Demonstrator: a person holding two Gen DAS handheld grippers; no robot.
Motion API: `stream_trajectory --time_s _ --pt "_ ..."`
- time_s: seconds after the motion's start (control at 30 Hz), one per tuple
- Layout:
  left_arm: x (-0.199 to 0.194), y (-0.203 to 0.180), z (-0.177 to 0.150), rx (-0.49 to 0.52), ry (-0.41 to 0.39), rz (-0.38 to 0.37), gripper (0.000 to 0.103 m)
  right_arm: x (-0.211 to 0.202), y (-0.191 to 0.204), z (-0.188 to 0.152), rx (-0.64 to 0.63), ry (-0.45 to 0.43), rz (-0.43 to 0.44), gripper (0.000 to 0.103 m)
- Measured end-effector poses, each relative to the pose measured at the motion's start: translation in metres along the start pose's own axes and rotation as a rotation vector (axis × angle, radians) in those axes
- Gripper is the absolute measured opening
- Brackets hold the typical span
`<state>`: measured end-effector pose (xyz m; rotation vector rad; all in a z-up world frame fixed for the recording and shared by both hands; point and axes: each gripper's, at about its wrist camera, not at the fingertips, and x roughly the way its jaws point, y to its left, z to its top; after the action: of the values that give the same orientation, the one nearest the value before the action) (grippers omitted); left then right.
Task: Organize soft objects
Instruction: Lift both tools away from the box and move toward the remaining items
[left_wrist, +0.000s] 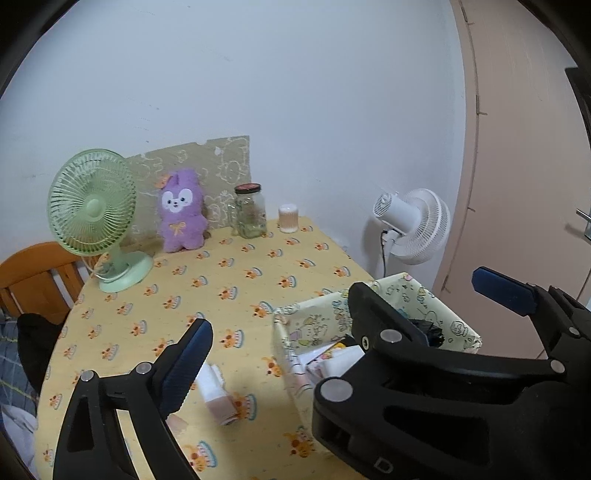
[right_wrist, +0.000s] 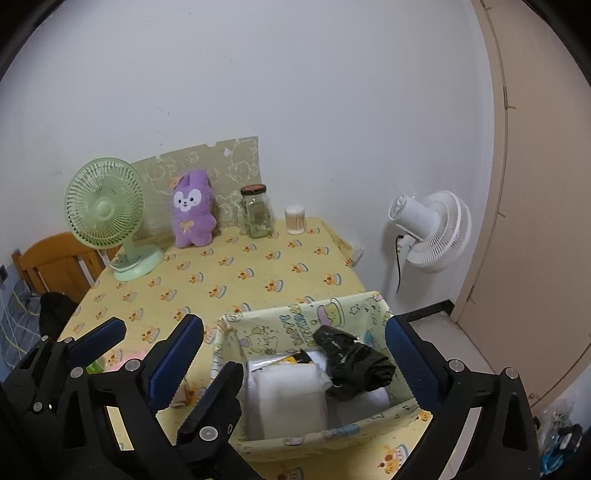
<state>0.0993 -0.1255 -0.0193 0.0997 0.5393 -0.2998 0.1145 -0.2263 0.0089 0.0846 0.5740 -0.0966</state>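
Note:
A fabric storage box (right_wrist: 258, 325) with cartoon prints stands on the yellow tablecloth (right_wrist: 258, 273); it also shows in the left wrist view (left_wrist: 314, 321). Inside lie a black folded bundle (right_wrist: 354, 358) and white soft items (right_wrist: 284, 391). A rolled white and pink cloth (left_wrist: 218, 398) lies on the table left of the box. My left gripper (left_wrist: 343, 321) is open and empty above that roll and the box. My right gripper (right_wrist: 306, 373) is open and empty above the box. The left gripper (right_wrist: 155, 343) shows at the lower left of the right wrist view.
At the table's back stand a green desk fan (left_wrist: 92, 214), a purple plush rabbit (left_wrist: 181, 214), a glass jar (left_wrist: 251, 214) and a small white container (left_wrist: 288, 218). A white fan (left_wrist: 417, 225) is by the wall. A wooden chair (left_wrist: 33, 273) is left. A door (left_wrist: 528, 147) is right.

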Motion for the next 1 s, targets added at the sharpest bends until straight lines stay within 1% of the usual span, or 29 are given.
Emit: stream_trajectory --time_s 0.2,0.43,0.77,1.0 --pt "-0.014 0.014 0.0 0.003 -0.027 0.022 0.099 -0.011 0.018 0.001 0.005 -0.032 -0.006 0.103" --pt "-0.027 0.031 -0.002 -0.01 -0.04 0.041 0.101 -0.019 0.036 0.001 -0.002 -0.043 -0.003 0.103" --pt "-0.043 0.049 -0.008 -0.022 -0.057 0.082 0.102 -0.026 0.06 -0.001 -0.028 -0.052 0.052 0.103" --pt "-0.043 0.064 -0.017 -0.029 -0.036 0.111 0.102 -0.023 0.074 -0.01 -0.03 -0.037 0.109 0.103"
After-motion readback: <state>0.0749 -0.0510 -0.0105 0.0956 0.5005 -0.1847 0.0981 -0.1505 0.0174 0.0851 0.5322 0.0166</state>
